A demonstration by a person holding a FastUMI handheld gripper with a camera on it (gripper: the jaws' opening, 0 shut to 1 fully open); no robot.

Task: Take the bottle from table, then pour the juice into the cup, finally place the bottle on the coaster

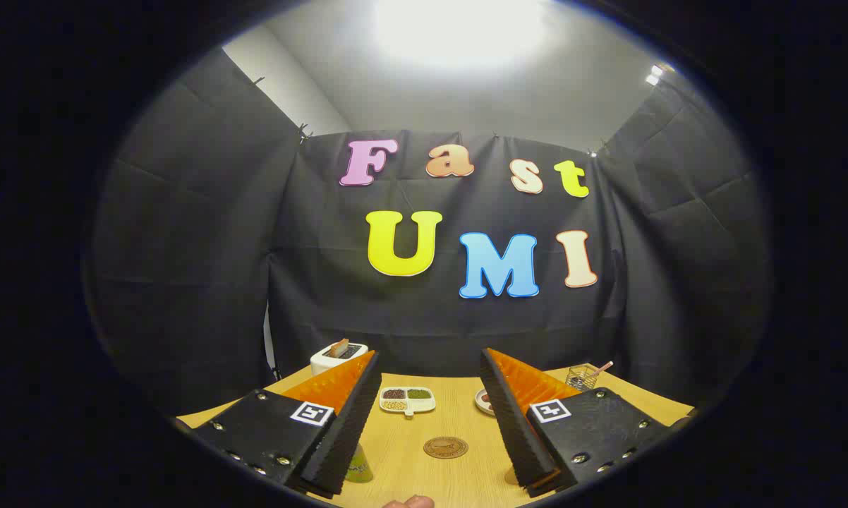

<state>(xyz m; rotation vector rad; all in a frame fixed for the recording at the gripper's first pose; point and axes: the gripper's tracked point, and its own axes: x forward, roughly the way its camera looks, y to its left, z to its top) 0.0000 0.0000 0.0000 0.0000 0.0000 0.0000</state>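
From the gripper view I see a pale wooden counter [410, 441] in a booth walled with black cloth. My tongs [429, 423] gape wide, holding nothing. The round coaster [446, 447] lies flat between them. A green bottle [359, 466] peeks out under the left finger; its axis I cannot tell.

Black cloth [205, 233] forms the walls on three sides, hung in creased panels that meet at the back corners. Above the cloth, a pale wall and ceiling [466, 99] are visible — a bright overhead light [459, 28] glares at top centre, with a smaller lamp [653, 74] at upper right. A light wooden table [424, 423] occupies the lower centre of the frame.
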